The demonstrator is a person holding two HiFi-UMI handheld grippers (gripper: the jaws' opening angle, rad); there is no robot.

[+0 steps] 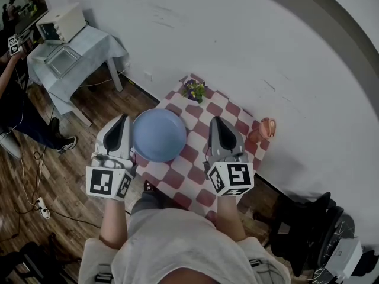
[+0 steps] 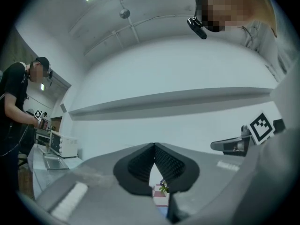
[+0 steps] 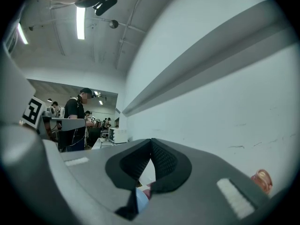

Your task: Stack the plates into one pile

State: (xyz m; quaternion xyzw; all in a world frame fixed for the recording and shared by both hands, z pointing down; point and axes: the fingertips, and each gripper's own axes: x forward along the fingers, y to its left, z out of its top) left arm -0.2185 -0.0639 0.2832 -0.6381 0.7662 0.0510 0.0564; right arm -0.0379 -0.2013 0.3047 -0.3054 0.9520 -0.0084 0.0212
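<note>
Two tongs (image 1: 124,119) (image 1: 214,121), one blue plate (image 1: 159,135), one plant (image 1: 193,91), one orange object (image 1: 265,129)

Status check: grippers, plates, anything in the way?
Left gripper shut, empty; right gripper shut, empty. Blue plate on checkered table. Plant at far edge, clear of it.

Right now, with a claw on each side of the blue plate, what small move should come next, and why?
Probably ease both claws back and pause. The left claw and right claw are shut and empty, and the blue plate is the only plate showing on the checked table, so nothing seems left to stack.
</note>
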